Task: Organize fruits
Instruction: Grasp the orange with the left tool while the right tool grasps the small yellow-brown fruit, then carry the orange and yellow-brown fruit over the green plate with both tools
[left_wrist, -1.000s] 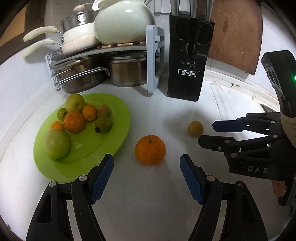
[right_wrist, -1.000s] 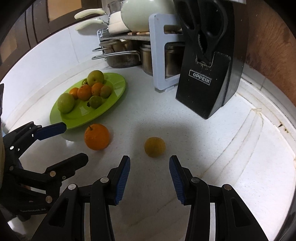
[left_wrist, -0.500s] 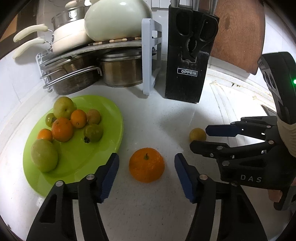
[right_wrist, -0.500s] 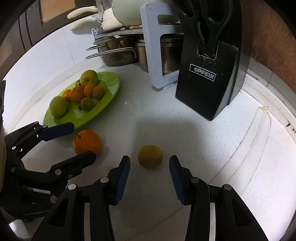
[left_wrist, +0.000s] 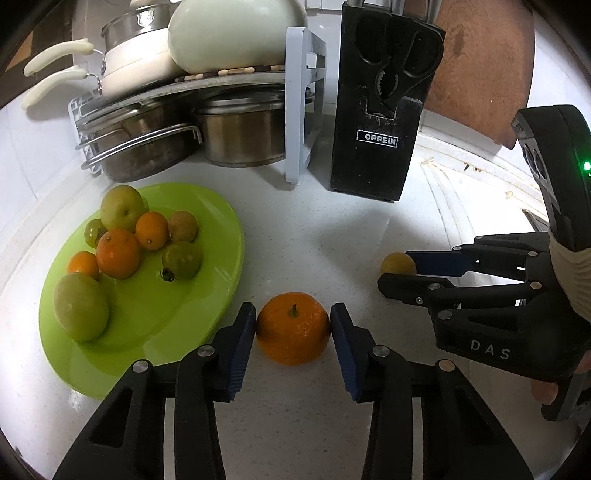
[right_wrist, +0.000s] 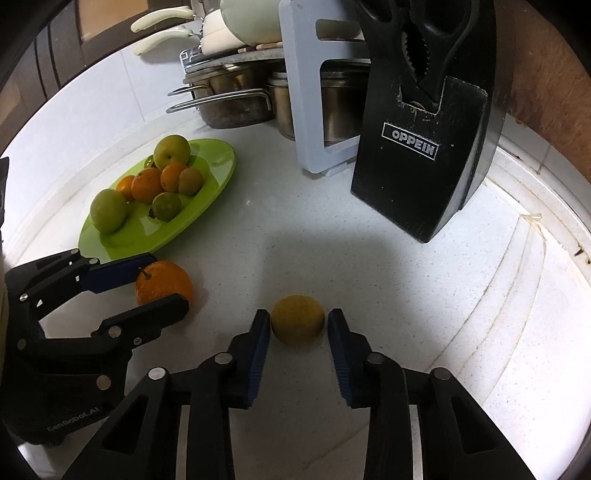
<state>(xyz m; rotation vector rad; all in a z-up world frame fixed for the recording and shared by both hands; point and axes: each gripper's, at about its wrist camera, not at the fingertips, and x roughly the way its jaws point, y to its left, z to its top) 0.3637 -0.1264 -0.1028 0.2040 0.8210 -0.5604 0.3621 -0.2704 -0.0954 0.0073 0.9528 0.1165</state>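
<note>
An orange (left_wrist: 293, 328) lies on the white counter between the pads of my left gripper (left_wrist: 293, 324); the pads stand close on both sides, touching or nearly so. A small yellow fruit (right_wrist: 297, 319) lies between the pads of my right gripper (right_wrist: 297, 325), with narrow gaps on each side. A green plate (left_wrist: 218, 221) at the left holds several green and orange fruits. The orange (right_wrist: 164, 282), the left gripper (right_wrist: 147, 284) and the plate (right_wrist: 218, 162) also show in the right wrist view; the yellow fruit (left_wrist: 397, 263) and right gripper (left_wrist: 397, 271) show in the left wrist view.
A black knife block (left_wrist: 380, 110) stands at the back, beside a pale blue rack (left_wrist: 299, 110) with steel pots (left_wrist: 240, 136) and a white pot on top. A wooden board (left_wrist: 480, 62) leans at the back right. A sink edge curves at the right (right_wrist: 535, 258).
Both grippers moved forward and narrowed. The orange now sits between the left pads and the yellow fruit between the right pads; before, both fruits lay ahead of the fingertips.
</note>
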